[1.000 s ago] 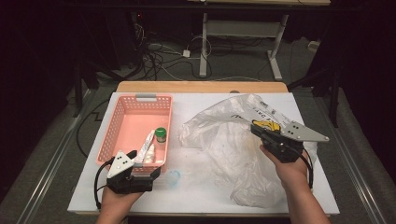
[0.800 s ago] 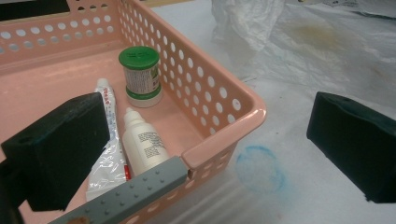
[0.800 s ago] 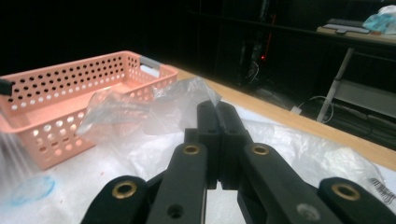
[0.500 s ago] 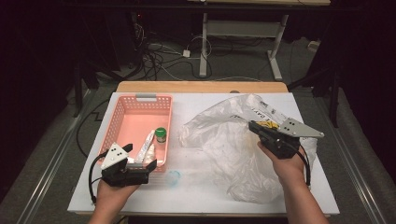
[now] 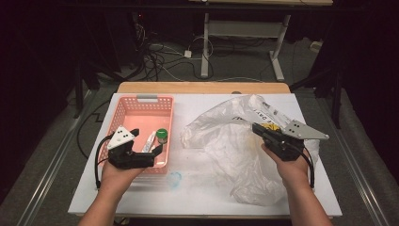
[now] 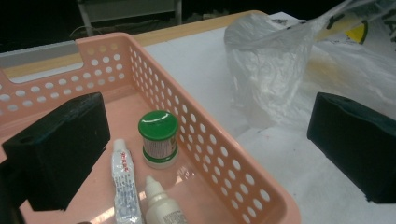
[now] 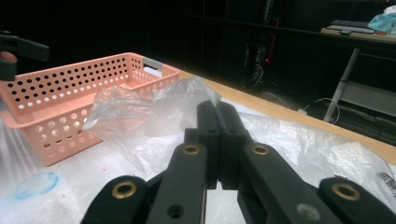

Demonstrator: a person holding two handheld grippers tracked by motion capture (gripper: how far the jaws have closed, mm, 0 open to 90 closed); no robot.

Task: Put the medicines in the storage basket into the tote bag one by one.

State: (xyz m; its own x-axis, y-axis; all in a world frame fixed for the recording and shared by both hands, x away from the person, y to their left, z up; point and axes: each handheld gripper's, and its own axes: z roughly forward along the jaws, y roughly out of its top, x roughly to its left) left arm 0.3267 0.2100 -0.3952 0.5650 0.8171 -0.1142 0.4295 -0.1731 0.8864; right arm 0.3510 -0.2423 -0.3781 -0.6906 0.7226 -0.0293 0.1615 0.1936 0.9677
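A pink perforated basket [image 5: 123,117] [image 6: 219,154] stands at the table's left. Inside it are a green-capped jar [image 5: 162,135] [image 6: 158,137], a white tube [image 6: 123,186] and a small dropper bottle [image 6: 159,205]. My left gripper [image 5: 147,141] [image 6: 208,112] hovers over the basket's near right corner, jaws wide open and holding nothing; one jaw is above the basket floor, the other outside its right wall. A crumpled clear plastic bag [image 5: 235,141] [image 7: 140,121] lies on the right half of the table. Above it my right gripper [image 5: 255,126] [image 7: 217,109] is shut, with nothing visible between the jaws.
The white table top [image 5: 197,193] carries a faint blue smear [image 5: 175,179] [image 7: 35,184] just in front of the basket. A printed label [image 5: 266,113] shows on the bag's far side. Beyond the wooden far edge [image 5: 202,87] are cables and a desk frame on a dark floor.
My left gripper has risen and drifted away from the table's front edge, over the basket's near corner. The right gripper and the bag have stayed put.
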